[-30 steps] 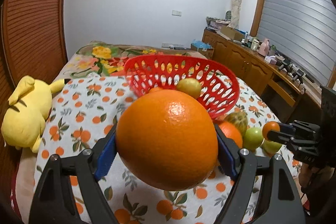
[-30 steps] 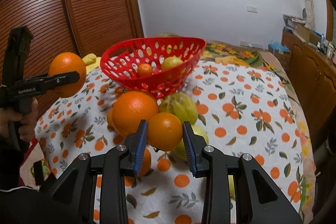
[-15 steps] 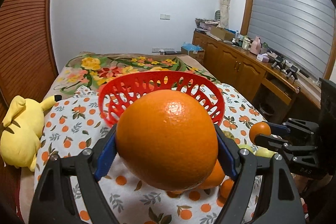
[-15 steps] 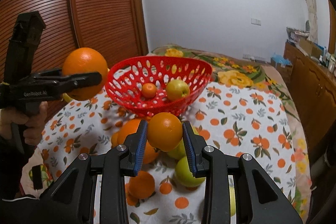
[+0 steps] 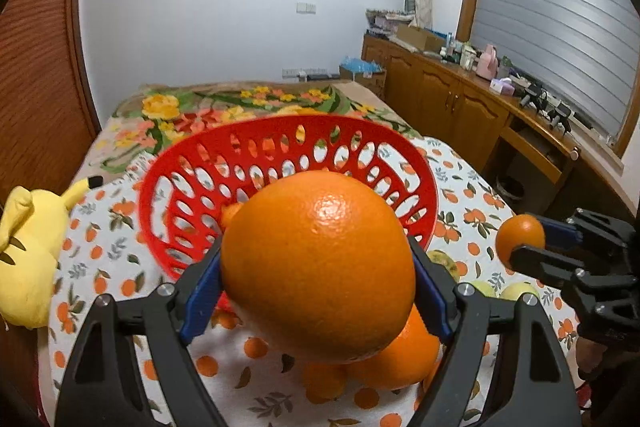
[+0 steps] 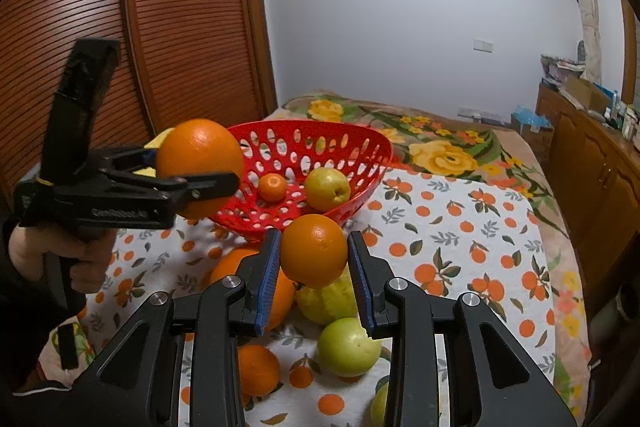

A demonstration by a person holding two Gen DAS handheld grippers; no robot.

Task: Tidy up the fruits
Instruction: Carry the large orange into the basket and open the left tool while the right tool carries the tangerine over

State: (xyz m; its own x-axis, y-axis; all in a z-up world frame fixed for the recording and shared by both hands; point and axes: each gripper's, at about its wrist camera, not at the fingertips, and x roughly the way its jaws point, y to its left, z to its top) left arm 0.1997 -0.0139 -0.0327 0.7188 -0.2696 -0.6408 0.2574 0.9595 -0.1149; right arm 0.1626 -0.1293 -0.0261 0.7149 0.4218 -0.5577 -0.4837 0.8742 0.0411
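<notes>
At far left, a yellow plush toy (image 5: 28, 247) lies on the orange-print cloth (image 6: 460, 239). The left hand-held gripper (image 5: 318, 279) clamps a large orange (image 5: 320, 267) between its blue pads, held in the air just in front of the red basket (image 5: 288, 147), level with its near rim. Inside the basket sit a small orange (image 6: 272, 187) and a yellow-green fruit (image 6: 327, 189). To the right, the right hand-held gripper (image 6: 315, 259) grips a smaller orange (image 6: 314, 249) above the loose fruit pile (image 6: 332, 323).
</notes>
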